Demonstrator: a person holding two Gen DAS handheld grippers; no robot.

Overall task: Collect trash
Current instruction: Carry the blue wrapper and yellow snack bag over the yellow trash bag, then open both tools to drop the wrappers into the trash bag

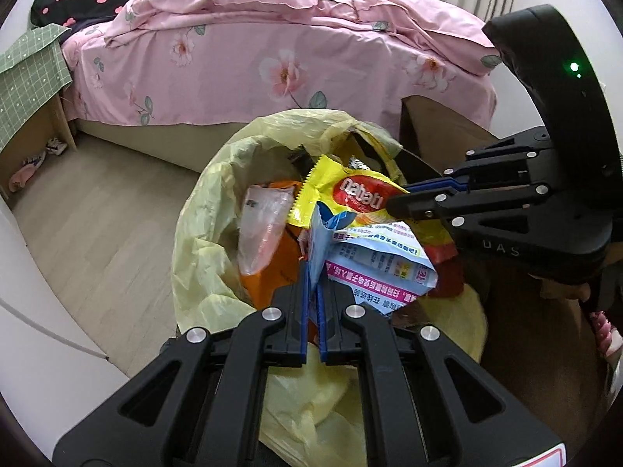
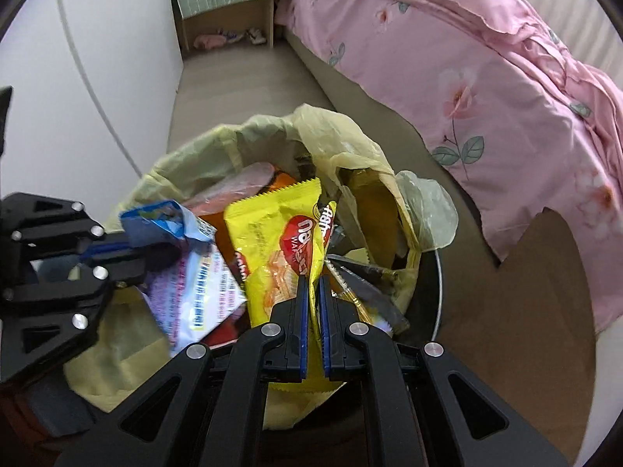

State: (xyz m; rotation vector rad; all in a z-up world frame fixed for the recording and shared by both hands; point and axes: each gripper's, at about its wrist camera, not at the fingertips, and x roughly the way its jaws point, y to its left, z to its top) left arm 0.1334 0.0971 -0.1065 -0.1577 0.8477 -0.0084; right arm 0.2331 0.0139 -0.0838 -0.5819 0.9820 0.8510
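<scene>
Left tool [image 1: 313, 272] clamped on blue packet [image 1: 373, 260], right tool [image 2: 314, 284] on yellow wrapper [image 2: 272, 241], over bin bag [image 2: 187, 155]. Both probably light, crinkly, slippery; pinch edges.

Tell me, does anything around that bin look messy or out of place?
The yellow bin liner is crumpled and lopsided, one flap spilling outside the rim. Each gripper holds a wrapper over the bin: the left gripper a blue and white packet, the right gripper a yellow wafer wrapper. Nothing looks spilled on the floor.
</scene>
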